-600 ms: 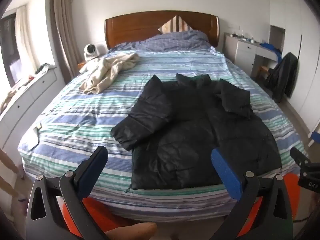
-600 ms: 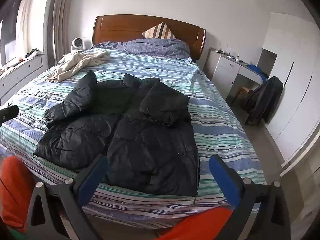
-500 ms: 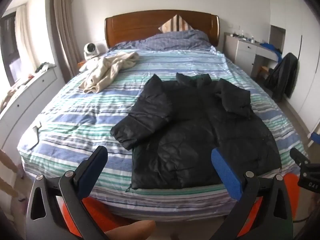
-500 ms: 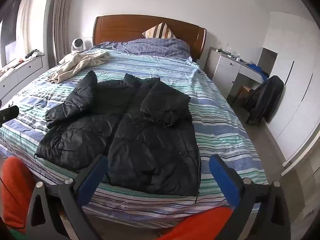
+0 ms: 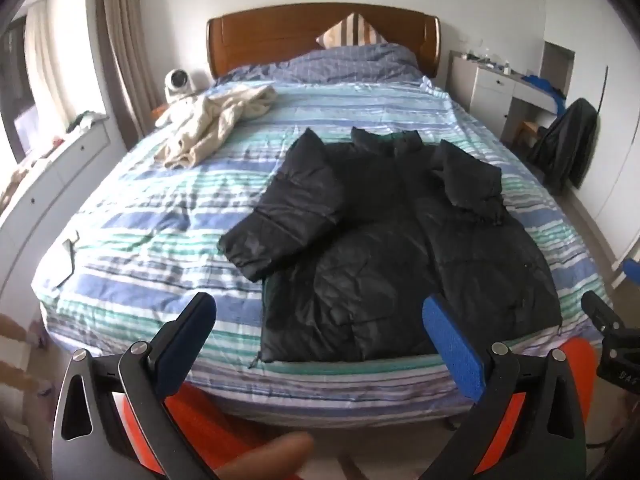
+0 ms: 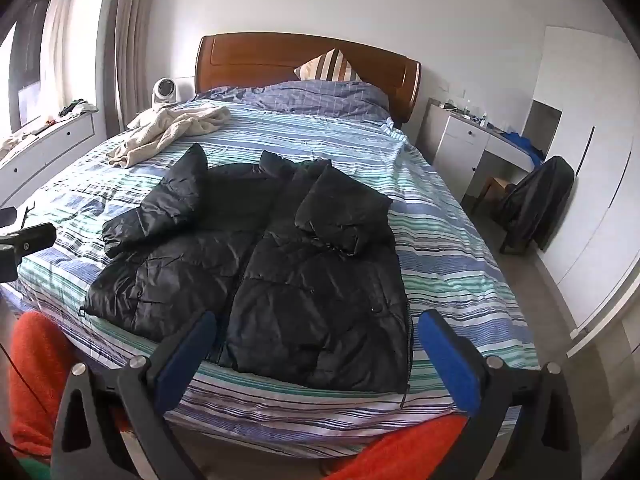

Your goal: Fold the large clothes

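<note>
A black puffer jacket (image 5: 392,240) lies flat on the striped bed (image 5: 160,216), front up, collar toward the headboard, both sleeves folded in over the chest. It also shows in the right wrist view (image 6: 264,264). My left gripper (image 5: 320,320) is open and empty, held in front of the foot of the bed, short of the jacket's hem. My right gripper (image 6: 316,340) is open and empty, also at the foot of the bed, near the hem's right corner.
A cream garment (image 5: 212,124) lies crumpled at the bed's far left. A pillow (image 5: 352,34) leans on the wooden headboard (image 5: 280,32). A white fan (image 5: 178,80) stands left, a white desk (image 5: 504,84) and dark backpack (image 5: 568,140) right. My orange-clad legs (image 6: 36,376) are below.
Both grippers have risen and drawn slightly nearer the bed's foot; the jacket sits a little lower in both views. The jacket itself has not moved.
</note>
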`<state>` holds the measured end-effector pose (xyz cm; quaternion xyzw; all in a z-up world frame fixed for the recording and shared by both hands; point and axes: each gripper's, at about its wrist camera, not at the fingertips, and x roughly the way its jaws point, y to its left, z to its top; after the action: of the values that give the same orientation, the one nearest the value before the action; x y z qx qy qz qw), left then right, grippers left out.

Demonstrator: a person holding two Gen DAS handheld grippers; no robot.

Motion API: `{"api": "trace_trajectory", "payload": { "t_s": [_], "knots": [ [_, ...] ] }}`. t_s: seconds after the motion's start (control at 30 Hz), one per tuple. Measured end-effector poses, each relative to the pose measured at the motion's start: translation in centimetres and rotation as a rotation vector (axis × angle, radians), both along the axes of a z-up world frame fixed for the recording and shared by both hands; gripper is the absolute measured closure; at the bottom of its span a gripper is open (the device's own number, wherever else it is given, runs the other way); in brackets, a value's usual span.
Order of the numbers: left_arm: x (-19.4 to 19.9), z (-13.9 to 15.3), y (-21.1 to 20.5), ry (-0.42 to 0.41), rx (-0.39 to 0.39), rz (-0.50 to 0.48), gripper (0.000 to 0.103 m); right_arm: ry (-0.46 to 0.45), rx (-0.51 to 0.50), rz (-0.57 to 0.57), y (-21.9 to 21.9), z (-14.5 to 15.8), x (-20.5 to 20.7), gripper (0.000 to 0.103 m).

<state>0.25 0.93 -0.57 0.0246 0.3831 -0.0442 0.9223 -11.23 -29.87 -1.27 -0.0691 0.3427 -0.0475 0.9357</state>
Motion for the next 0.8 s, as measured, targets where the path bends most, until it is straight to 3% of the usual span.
{"api": "trace_trajectory", "payload": {
  "t_s": [0.8],
  "knots": [
    [0.0,-0.5,1.0,-0.043,-0.028,0.012,0.0,0.05,-0.037,-0.118,-1.4,-0.7,0.7,0.0]
  ]
}}
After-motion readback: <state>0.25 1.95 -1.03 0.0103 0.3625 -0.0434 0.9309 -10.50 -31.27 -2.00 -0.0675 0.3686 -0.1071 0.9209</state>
